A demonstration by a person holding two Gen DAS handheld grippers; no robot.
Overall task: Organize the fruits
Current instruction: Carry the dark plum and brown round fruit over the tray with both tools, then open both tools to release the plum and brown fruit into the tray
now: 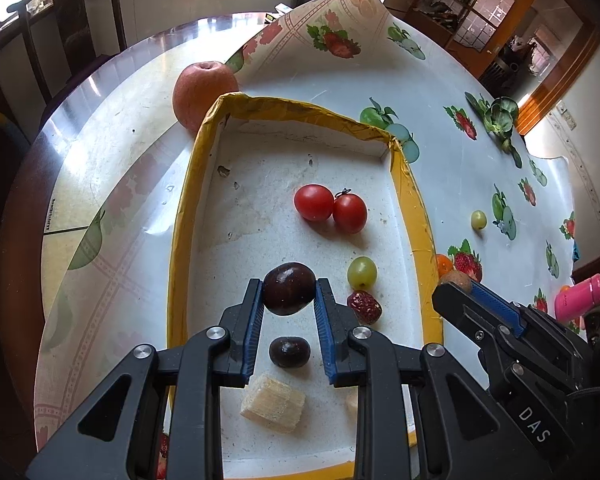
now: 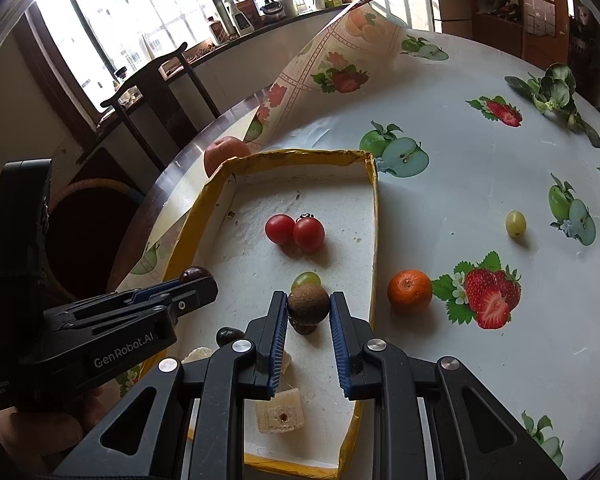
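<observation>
The shallow white cardboard tray with yellow taped rim (image 1: pixel 182 216) already holds two red cherry tomatoes (image 1: pixel 314 202), a green grape (image 1: pixel 362 272), a wrinkled red date (image 1: pixel 364 306), a small dark plum (image 1: pixel 289 352) and pale sugarcane chunks (image 1: pixel 274 402), so I judge the sorting well along.

The left claw (image 1: pixel 289 290) pinches a larger dark glossy plum (image 1: pixel 289 288) between its blue pads, above the tray floor, the smaller plum lying below and behind its tips. The right claw (image 2: pixel 309 304) pinches a round brown fuzzy fruit (image 2: pixel 308 304), over the tray's near right part.

Still outside: a small orange tangerine (image 2: pixel 409 292) just right of the right claw beyond the rim, a pale green grape (image 2: pixel 515 223) farther right on the surface (image 2: pixel 460 200), and a large red apple (image 1: pixel 204 90) beyond the tray's far left corner.
</observation>
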